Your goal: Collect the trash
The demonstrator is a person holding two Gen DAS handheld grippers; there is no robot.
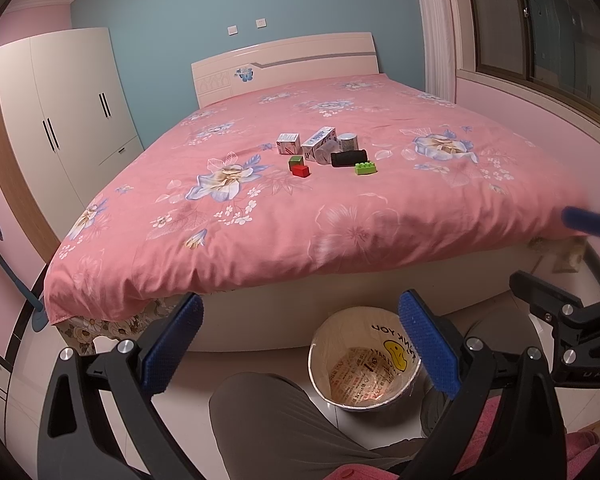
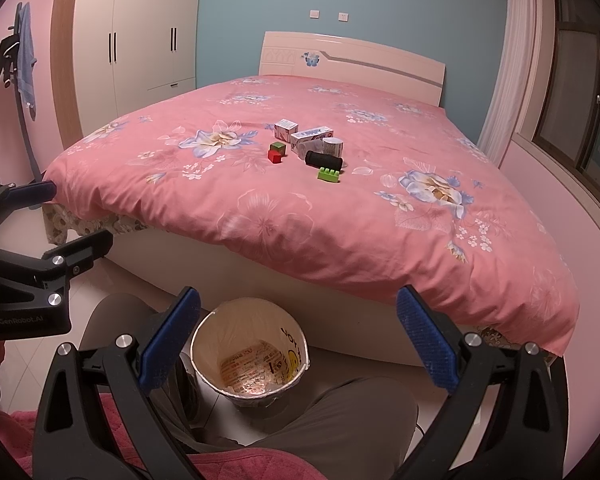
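Where boxes crowd, clear cup (image 1: 323,155) half hidden (contents unreadable), bin (image 1: 364,360) partly blocked.

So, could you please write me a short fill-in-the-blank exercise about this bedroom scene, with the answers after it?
1. The bin stands on the floor at the ____ of the bed.
2. Both the left gripper and the right gripper are ____.
3. The red block touches a ____ block.
4. The black roll lies beside a green ____.

Answers: foot; open; green; brick
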